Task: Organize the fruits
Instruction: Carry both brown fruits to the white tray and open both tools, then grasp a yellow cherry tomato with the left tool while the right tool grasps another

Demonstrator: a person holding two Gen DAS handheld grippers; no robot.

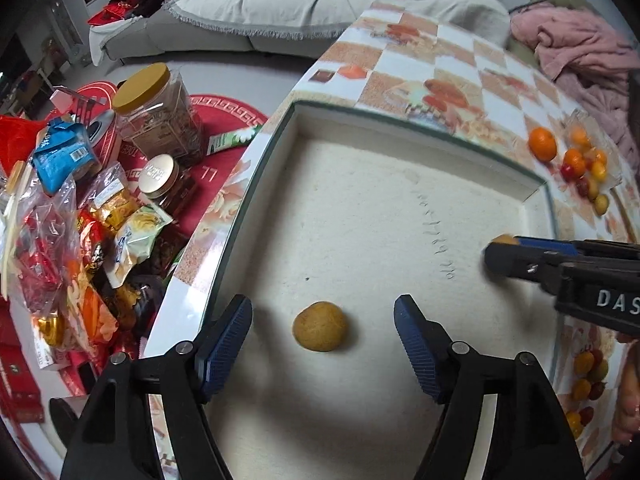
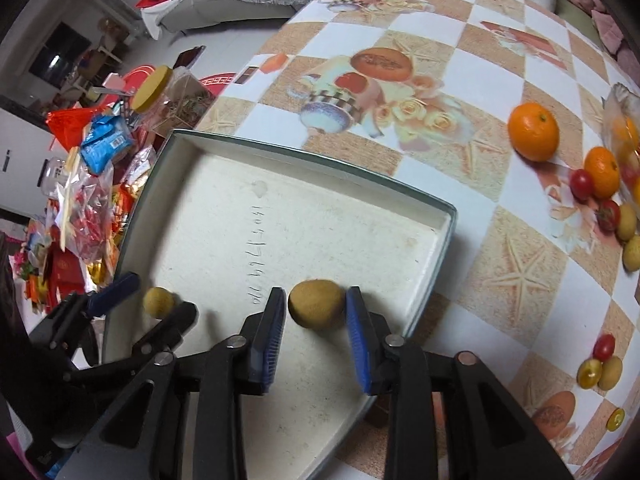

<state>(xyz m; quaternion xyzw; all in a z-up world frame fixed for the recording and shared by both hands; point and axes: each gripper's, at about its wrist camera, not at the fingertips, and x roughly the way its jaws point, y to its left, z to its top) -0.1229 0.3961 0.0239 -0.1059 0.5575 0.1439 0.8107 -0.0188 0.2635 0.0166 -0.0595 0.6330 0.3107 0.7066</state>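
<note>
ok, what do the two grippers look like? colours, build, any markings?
Both match: black plastic frames with triangular cut-outs and silver pivot screws, carrying blue ribbed pads on the jaws. Left gripper; right gripper. From the left wrist view the right gripper's body shows white lettering "DAS", cut off by the frame edge. No cables or sleeves visible.

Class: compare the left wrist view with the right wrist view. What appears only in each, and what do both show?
Only the left wrist view shows the pink blanket and the gold-lidded short jar. Only the right wrist view shows the brown fruit clamped in the right gripper. Both show the white tray, the loose brown fruit between the open left gripper's fingers, and the large orange.
</note>
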